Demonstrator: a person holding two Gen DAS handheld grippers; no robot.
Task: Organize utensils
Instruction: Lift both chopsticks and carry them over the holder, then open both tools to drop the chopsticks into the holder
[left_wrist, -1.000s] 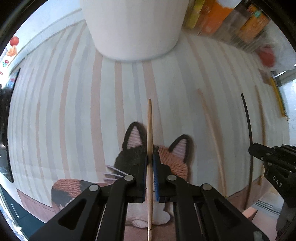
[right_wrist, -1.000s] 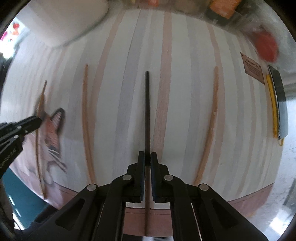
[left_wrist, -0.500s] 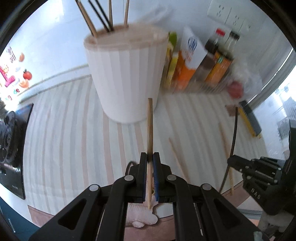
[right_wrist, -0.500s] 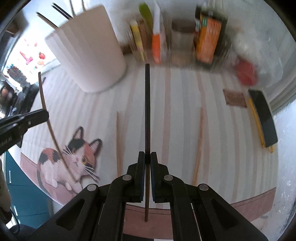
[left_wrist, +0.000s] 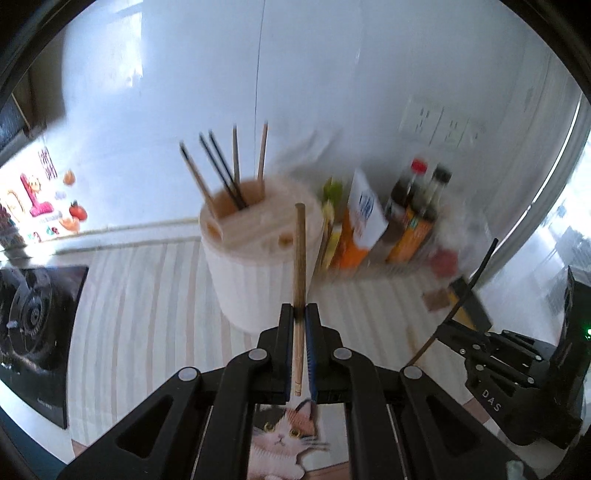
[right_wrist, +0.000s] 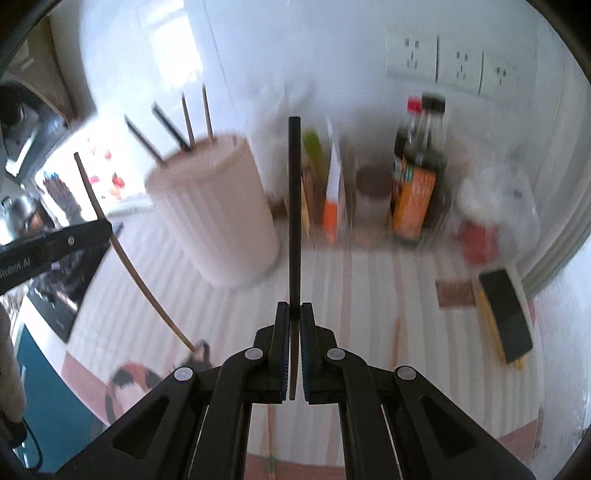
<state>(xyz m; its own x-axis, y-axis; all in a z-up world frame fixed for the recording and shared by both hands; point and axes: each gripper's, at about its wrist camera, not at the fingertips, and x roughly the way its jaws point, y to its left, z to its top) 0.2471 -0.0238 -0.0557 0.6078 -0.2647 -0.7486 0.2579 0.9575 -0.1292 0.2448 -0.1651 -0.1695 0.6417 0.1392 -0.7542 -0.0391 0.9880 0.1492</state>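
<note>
**A:** Left wrist view first: the left gripper is clenched on a wooden chopstick, held up off the striped mat, its long axis running straight out along the fingers, far tip aimed at the chopstick holder.

**B:** And that holder already has sticks standing in it. What does a good drop-in need?

**A:** I'd say tip the stick nearer upright over an open hole in the lid before letting go, and keep clear of the ones already leaning there.

**B:** Right wrist view now?

**A:** The right gripper is grasping a black chopstick, also aloft, axis dead ahead along the fingers, pointing toward the bottles at the wall, with the holder off to its left.

**B:** So it must swing left.

**A:** Likely, and one hand at a time, to avoid crossing sticks.
</note>
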